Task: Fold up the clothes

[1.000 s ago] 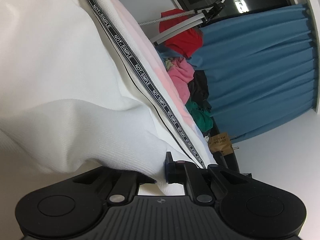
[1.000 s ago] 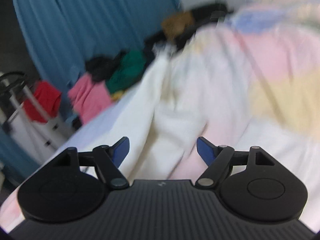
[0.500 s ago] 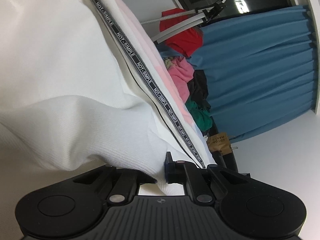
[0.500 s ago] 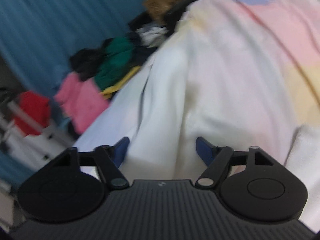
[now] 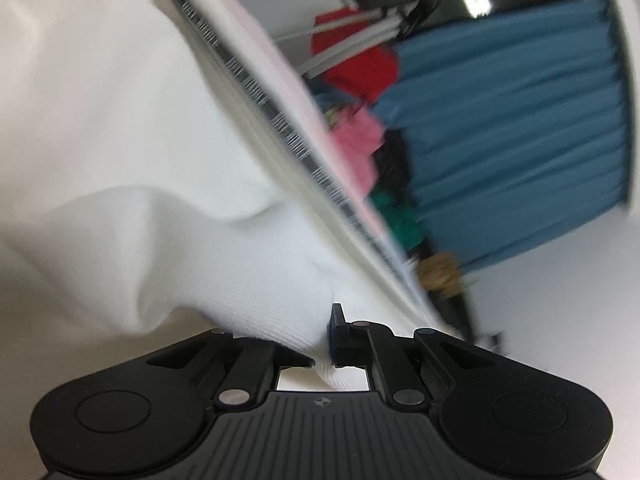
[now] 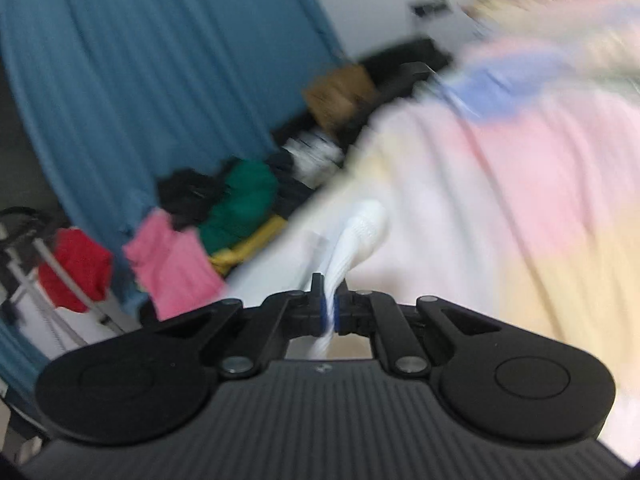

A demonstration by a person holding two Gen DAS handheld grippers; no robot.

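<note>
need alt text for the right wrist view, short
The right tongs are shut on a bunched strip of white ribbed garment over a pastel bedspread. Behind, blurred, a pile of clothes lies before a blue curtain.

Curtain: blue curtain (image 6: 132, 80), pleated, behind everything.
Rack: metal rack (image 6: 44, 304) w/ red cloth (image 6: 76, 268) draped on it.
Box: brown cardboard box (image 6: 340, 94) (blurred).
Bedding: pastel bedspread (image 6: 520, 184), pink/yellow/blue patches.
</note>
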